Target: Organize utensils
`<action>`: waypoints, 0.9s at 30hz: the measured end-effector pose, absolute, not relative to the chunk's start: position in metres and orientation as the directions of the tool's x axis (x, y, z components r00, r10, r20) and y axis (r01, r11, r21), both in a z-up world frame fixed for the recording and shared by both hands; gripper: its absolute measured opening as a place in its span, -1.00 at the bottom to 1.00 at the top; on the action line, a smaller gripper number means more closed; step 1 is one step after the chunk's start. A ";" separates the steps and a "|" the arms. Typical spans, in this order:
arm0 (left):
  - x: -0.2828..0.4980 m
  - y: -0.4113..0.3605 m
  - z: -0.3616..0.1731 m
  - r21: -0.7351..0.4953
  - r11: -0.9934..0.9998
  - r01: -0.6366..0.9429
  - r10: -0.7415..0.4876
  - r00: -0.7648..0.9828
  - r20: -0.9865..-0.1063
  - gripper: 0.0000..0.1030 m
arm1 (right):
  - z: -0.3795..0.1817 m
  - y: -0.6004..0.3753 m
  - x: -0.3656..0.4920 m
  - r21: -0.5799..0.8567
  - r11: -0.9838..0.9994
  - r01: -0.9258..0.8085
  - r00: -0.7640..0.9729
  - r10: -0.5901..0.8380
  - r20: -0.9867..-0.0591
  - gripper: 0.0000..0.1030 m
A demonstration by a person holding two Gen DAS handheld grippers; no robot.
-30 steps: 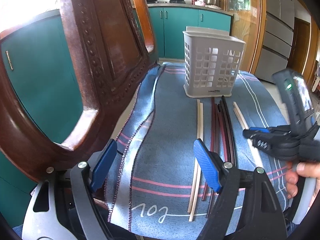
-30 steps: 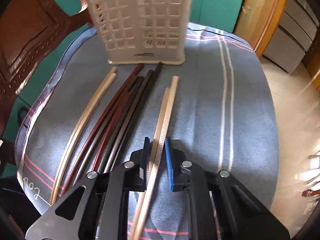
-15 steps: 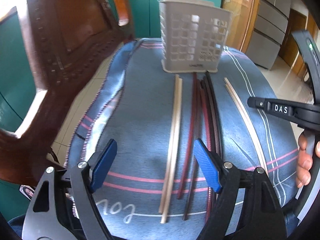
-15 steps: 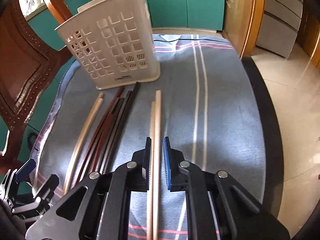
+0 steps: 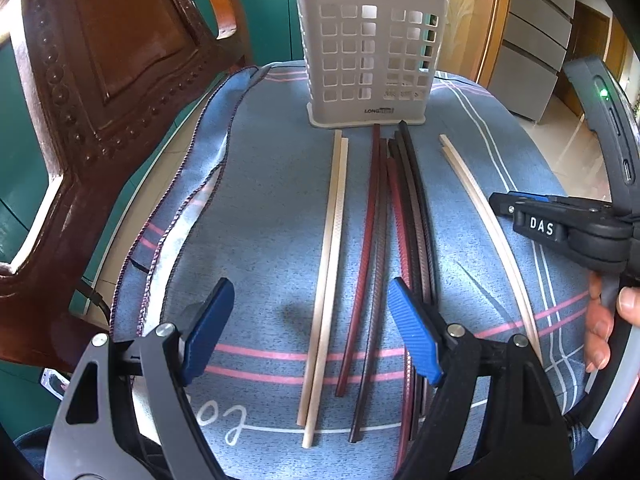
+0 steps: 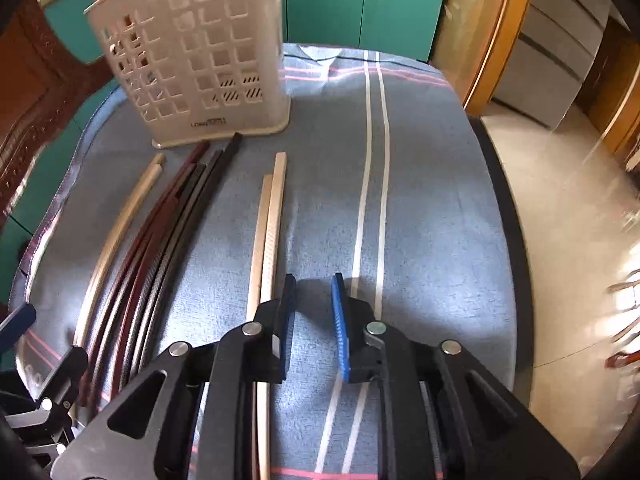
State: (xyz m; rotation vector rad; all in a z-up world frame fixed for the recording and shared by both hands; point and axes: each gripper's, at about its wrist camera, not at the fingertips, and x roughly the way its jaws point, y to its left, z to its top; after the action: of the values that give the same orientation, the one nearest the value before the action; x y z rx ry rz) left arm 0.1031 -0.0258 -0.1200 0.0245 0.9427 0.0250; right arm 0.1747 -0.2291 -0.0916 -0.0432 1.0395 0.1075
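A white perforated utensil basket stands upright at the far end of the blue cloth; it also shows in the right wrist view. Several chopsticks lie lengthwise before it: a pale pair on the left, dark red and black ones in the middle, and a second pale pair on the right. My left gripper is open over the left pale pair. My right gripper is open and empty, just right of the right pale pair.
A carved wooden chair back rises close on the left. The blue striped cloth covers the table, whose right edge drops to a tiled floor. Teal cabinets stand behind.
My right gripper opened and shifted right, off the right pale pair, which lies on the cloth. My left gripper moved right, away from the chair, over the left pale pair.
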 end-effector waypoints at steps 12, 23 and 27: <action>0.101 -0.024 -0.122 0.034 0.999 -0.013 0.035 0.580 -0.814 0.57 | -0.089 -0.209 0.171 0.018 0.982 -0.186 0.517 0.113 -0.848 -0.58; 0.102 -0.023 -0.124 0.040 0.999 -0.019 0.044 0.577 -0.815 0.58 | -0.072 -0.219 0.168 0.179 0.964 -0.197 0.540 0.259 -0.801 -0.76; 0.102 -0.025 -0.124 0.044 0.999 -0.018 0.046 0.576 -0.816 0.60 | -0.067 -0.229 0.168 0.260 0.948 -0.184 0.540 0.318 -0.779 -0.76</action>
State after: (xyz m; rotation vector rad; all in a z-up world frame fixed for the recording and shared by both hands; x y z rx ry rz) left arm 0.1015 -0.0249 -0.1245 0.0324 0.9562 0.0374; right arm 0.1680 -0.2290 -0.0669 0.1530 0.9556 0.3001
